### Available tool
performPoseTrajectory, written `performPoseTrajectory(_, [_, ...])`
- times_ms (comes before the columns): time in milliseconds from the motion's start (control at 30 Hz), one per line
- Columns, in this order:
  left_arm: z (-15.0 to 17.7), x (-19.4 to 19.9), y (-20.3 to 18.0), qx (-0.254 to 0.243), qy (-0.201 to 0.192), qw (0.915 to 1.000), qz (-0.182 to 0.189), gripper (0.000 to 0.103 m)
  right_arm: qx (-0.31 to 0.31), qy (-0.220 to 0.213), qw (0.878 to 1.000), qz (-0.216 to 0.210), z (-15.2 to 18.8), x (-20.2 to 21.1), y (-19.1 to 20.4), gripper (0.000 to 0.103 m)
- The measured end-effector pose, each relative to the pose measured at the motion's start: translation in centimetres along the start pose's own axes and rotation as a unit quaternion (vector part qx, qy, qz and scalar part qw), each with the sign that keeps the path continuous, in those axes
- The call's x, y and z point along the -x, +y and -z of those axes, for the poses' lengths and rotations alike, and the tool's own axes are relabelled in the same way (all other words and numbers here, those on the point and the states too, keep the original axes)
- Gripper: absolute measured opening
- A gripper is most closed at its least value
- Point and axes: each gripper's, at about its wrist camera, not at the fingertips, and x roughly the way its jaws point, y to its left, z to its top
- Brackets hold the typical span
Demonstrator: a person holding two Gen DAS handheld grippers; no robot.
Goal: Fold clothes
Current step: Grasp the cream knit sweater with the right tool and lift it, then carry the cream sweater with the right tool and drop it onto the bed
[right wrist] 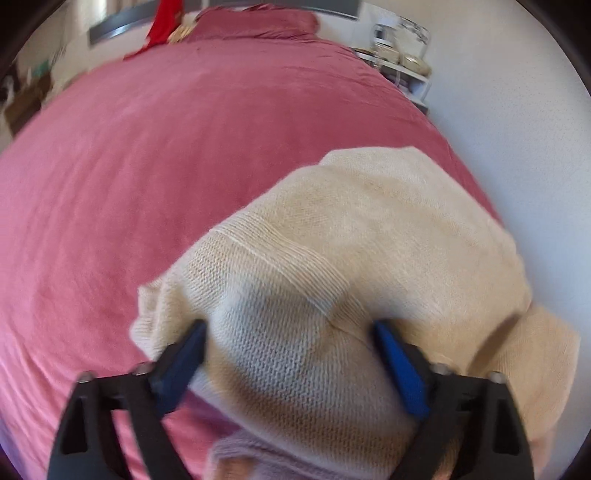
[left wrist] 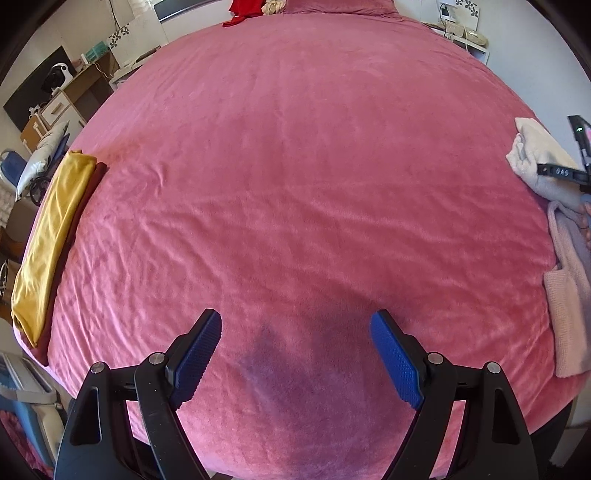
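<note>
A cream knit sweater (right wrist: 354, 258) lies bunched at the right edge of the pink bed (right wrist: 129, 166). My right gripper (right wrist: 291, 332) is open with its jaws wide apart, one on each side of a raised fold of the sweater. In the left wrist view the sweater (left wrist: 532, 162) shows at the far right with the right gripper (left wrist: 565, 170) over it. My left gripper (left wrist: 295, 325) is open and empty, low over the bare pink bed (left wrist: 295, 166). A pale pink knit garment (left wrist: 569, 295) lies beside the cream sweater; it also shows in the right wrist view (right wrist: 251, 454).
A folded yellow garment (left wrist: 51, 236) lies on a dark red one at the bed's left edge. Red cloth (left wrist: 240, 11) and a pillow lie at the head of the bed. A desk (left wrist: 70, 96) stands at the left, a white shelf (left wrist: 465, 37) at the right.
</note>
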Motion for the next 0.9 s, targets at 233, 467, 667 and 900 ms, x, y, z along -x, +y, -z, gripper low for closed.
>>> performPoseTrajectory(233, [1.0, -0.7, 2.4, 0.021, 0.011, 0.9997, 0.005, 0.084, -0.355, -0.041, 0.897, -0.262, 3.1, 2.2, -8.4, 0.013])
performPoseTrajectory(467, [3.6, -1.1, 6.6, 0.064, 0.023, 0.9977, -0.002, 0.084, -0.447, -0.079, 0.757, -0.470, 4.3, 5.1, -7.4, 0.003])
performPoseTrajectory(667, [5.6, -0.9, 9.8, 0.108, 0.022, 0.9939, -0.003, 0.084, -0.214, -0.079, 0.955, -0.187, -0.8, 10.7, -2.5, 0.074])
performPoseTrajectory(900, [6.0, -2.9, 9.9, 0.117, 0.053, 0.9917, -0.002, 0.084, 0.071, 0.015, 0.996, 0.049, 2.3, 4.0, 6.2, 0.103])
